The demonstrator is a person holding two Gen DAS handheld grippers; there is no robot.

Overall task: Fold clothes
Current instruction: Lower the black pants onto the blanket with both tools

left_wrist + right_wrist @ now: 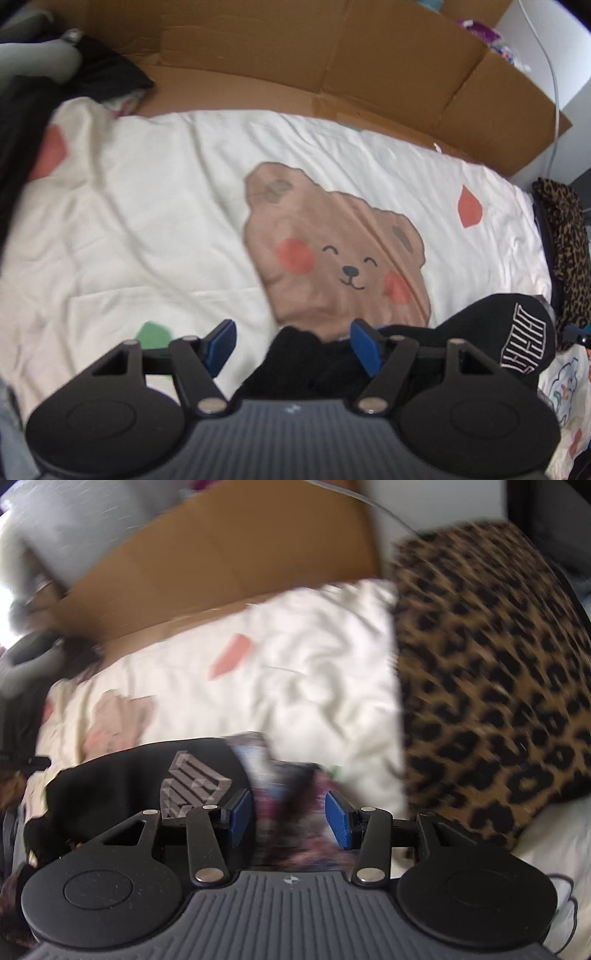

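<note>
1. The bed (147, 206), spread with a white bear-print cover, served as the folding area, with a cardboard sheet (280, 55) standing along its far edge.
2. A leopard-print garment (491, 664) lay heaped at the right end of the bed, probably set there to keep the middle free.
3. The black garment (495, 332) with a white printed emblem sat bunched at the near edge, within reach of both grippers.
4. A purplish patterned fabric (288, 812) lay beside it; the blur made it hard to tell what it was.
5. The left gripper (291, 343) had its fingers spread wide over a black fold, gripping nothing.
6. The right gripper (290, 816) had its fingers spread about the patterned fabric, not pinching it.
</note>
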